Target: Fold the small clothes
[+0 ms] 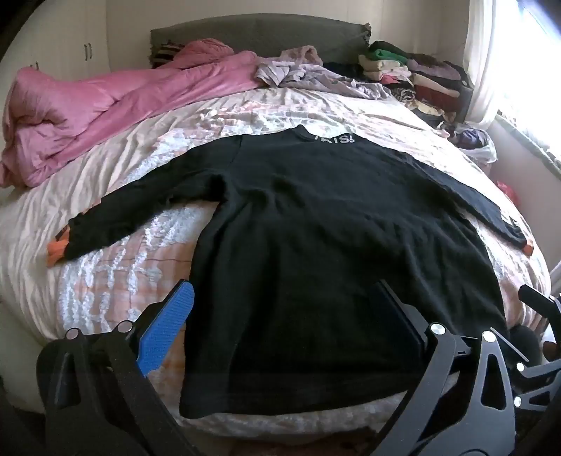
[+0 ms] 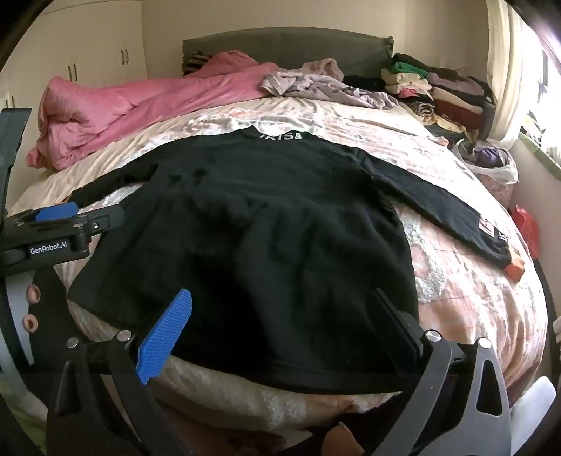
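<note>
Black long-sleeved top point(image 1: 308, 224) lies spread flat on the bed point(image 1: 105, 196), its hem along the near edge, its lettered collar toward the headboard point(image 1: 259, 31) and both sleeves splayed out toward the left and right edges, orange cuffs showing at the ends. Beyond it a pink duvet point(image 1: 87, 101) is bunched at the far left corner, a loose heap of lilac garments point(image 1: 301, 70) sits near the headboard, and a stack of folded clothes point(image 1: 413, 70) fills the far right corner by the window. The left gripper point(image 1: 284, 329) hovers over the hem toward the top's left side, its jaws spread wide with nothing between them; the right gripper point(image 2: 284, 329) hangs over the hem toward the right side, its jaws likewise wide and empty. Folding has apparently not begun, since the garment lies fully open. The likely first step is to bring a sleeve and side panel in toward the middle; doing it well would mean pinching the fabric at shoulder and hem together, lifting just clear of the bedding so the soft knit does not drag or bunch, and laying the fold edge straight and parallel to the garment's centre line.
</note>
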A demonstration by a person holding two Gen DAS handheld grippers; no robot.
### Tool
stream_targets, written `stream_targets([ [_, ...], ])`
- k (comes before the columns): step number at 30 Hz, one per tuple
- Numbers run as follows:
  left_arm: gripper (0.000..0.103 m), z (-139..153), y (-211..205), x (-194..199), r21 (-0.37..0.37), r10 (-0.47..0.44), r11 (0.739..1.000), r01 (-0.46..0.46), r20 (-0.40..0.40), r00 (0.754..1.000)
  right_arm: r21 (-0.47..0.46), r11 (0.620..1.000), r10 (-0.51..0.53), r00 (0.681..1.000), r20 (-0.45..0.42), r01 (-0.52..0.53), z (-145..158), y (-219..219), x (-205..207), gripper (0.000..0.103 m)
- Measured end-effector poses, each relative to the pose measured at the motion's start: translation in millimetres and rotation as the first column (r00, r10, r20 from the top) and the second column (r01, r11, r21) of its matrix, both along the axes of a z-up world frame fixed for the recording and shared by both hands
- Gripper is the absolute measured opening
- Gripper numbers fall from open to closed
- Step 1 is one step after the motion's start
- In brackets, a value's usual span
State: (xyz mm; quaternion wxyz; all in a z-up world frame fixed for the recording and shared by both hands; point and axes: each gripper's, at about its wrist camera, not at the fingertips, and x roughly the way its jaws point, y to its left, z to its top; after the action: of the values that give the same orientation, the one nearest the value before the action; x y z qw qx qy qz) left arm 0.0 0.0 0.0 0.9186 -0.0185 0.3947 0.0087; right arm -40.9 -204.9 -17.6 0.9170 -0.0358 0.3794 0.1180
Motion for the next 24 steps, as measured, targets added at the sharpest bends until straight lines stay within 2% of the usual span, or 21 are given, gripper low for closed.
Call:
stream_targets([
  [24, 0.094, 0.1, 0.7, -0.3, -0.001, 0.000, 1.000, 0.000, 0.000, 1.000, -0.001, 1.000, -0.027, 1.000, 0.005, 0.027, 1.6, -3.1, 0.6, 0.099],
])
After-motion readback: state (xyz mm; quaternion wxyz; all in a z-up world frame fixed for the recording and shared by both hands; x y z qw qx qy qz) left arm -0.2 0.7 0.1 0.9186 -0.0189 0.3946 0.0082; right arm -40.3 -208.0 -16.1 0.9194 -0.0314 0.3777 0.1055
